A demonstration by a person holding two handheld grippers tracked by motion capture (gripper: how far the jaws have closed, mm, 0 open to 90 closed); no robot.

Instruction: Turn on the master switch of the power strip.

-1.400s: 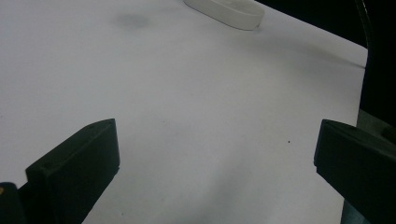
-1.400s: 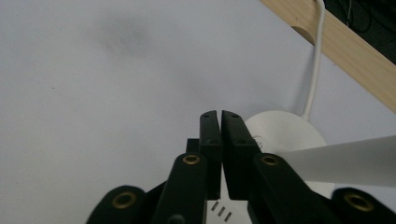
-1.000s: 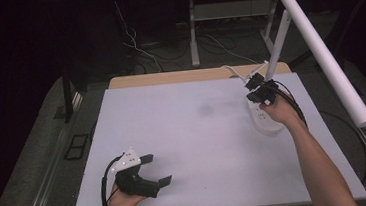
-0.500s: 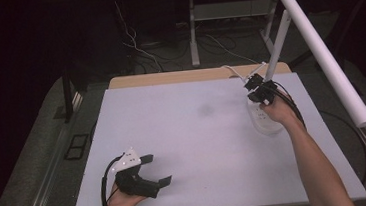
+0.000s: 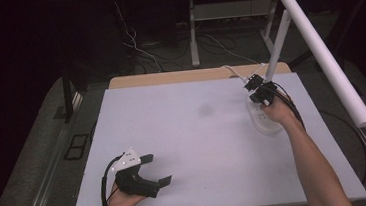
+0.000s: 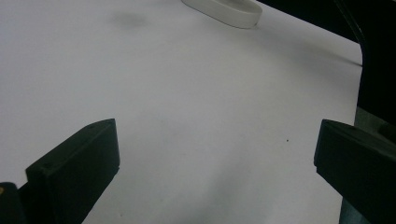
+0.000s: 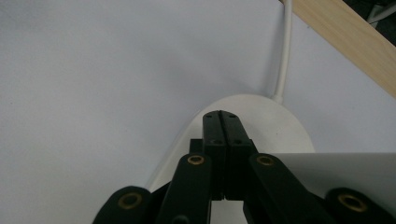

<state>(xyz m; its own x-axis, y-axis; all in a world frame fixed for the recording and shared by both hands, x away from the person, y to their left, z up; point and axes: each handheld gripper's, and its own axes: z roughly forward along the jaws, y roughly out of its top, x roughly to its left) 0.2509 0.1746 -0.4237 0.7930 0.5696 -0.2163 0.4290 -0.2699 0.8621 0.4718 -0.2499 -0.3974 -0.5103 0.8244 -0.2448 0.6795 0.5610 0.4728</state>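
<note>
A white desk lamp stands at the table's far right. Its oval base (image 5: pixel 264 122) lies flat, a slim stem (image 5: pixel 277 44) leans up from it, and a long tube head (image 5: pixel 324 53) juts toward the right. My right gripper (image 5: pixel 254 87) hovers over the far end of the base, beside the stem. Its jaws are pressed together with nothing between them. In the right gripper view the shut tips (image 7: pixel 222 116) sit just above the base (image 7: pixel 285 128). My left gripper (image 5: pixel 156 169) rests open near the front left, with bare table between its jaws (image 6: pixel 217 137).
The lamp's white cable (image 7: pixel 285 46) runs from the base to the far wooden table edge (image 7: pixel 345 42). The white tabletop (image 5: pixel 193 132) spreads wide between the two grippers. Dark floor, cables and desk legs lie beyond the far edge.
The right gripper has shifted only slightly over the lamp base. The left gripper has stayed where it was.
</note>
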